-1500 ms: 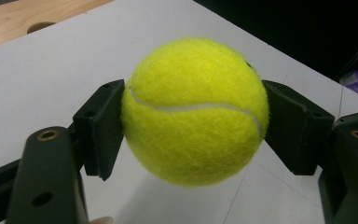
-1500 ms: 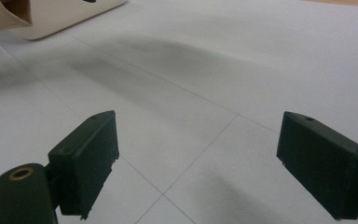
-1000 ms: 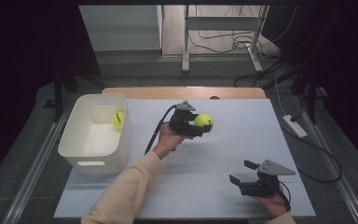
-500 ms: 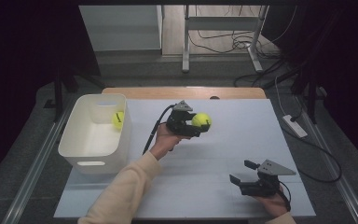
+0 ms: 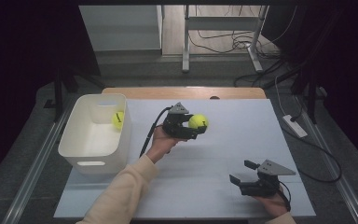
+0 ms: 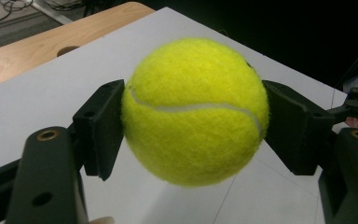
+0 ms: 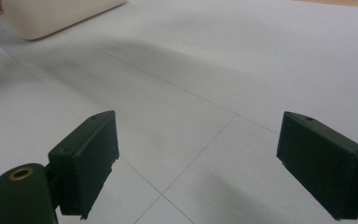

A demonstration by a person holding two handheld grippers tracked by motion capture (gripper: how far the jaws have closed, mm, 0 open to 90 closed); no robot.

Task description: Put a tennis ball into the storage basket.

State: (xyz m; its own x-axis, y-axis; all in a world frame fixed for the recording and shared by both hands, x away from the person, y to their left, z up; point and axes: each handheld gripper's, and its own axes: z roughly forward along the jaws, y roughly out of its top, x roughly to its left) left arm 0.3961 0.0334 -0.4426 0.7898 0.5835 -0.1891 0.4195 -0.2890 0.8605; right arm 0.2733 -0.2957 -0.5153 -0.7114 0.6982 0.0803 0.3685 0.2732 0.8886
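My left gripper (image 5: pixel 198 125) is shut on a yellow tennis ball (image 5: pixel 198 122), held above the white mat near the table's middle. In the left gripper view the ball (image 6: pixel 193 112) sits squeezed between both black pads (image 6: pixel 103 128). A second tennis ball (image 5: pixel 117 120) lies inside the white bin (image 5: pixel 93 156) at the left. My right gripper (image 5: pixel 243 172) rests low at the front right, open, with nothing but mat between its fingers (image 7: pixel 88 158).
The white mat (image 5: pixel 233 140) covers most of the wooden table (image 5: pixel 135 92). A power strip (image 5: pixel 295 126) and cables lie off the table's right edge. A corner of the bin (image 7: pixel 56 16) appears at the top left of the right gripper view.
My left gripper has drifted slightly toward the left with the ball still gripped. The right gripper has kept still.
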